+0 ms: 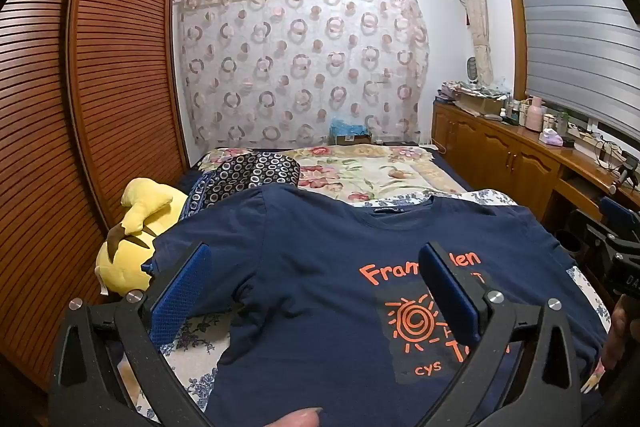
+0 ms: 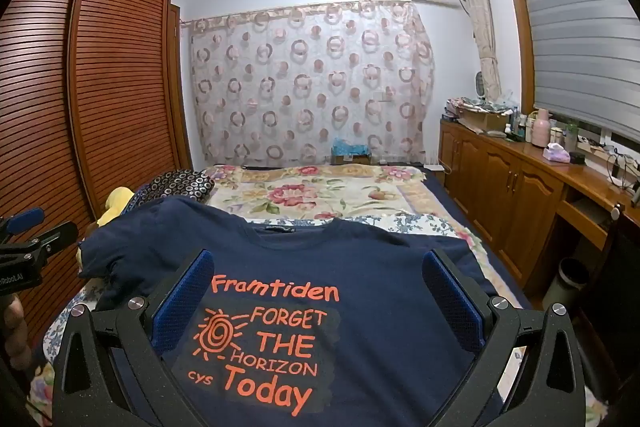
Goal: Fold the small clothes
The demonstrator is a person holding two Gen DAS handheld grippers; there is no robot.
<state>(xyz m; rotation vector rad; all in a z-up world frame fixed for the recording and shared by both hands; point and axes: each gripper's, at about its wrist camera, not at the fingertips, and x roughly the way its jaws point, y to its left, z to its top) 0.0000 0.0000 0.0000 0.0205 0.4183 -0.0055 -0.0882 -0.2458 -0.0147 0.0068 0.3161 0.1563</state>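
Navy t-shirt (image 2: 360, 267) flat on bed (image 2: 320, 195), both grippers' jaws spread wide, empty, left view adds yellow plush toy (image 1: 132, 239), right view whole orange print (image 2: 264, 343)

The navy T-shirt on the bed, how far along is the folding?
Done: the navy T-shirt lies spread print-up on the bed, collar away from the cameras. In hand: nothing; the left gripper and right gripper both hover open over it, fingers clear of the cloth. Left: every fold, since both sleeves are out and no edge is turned over.
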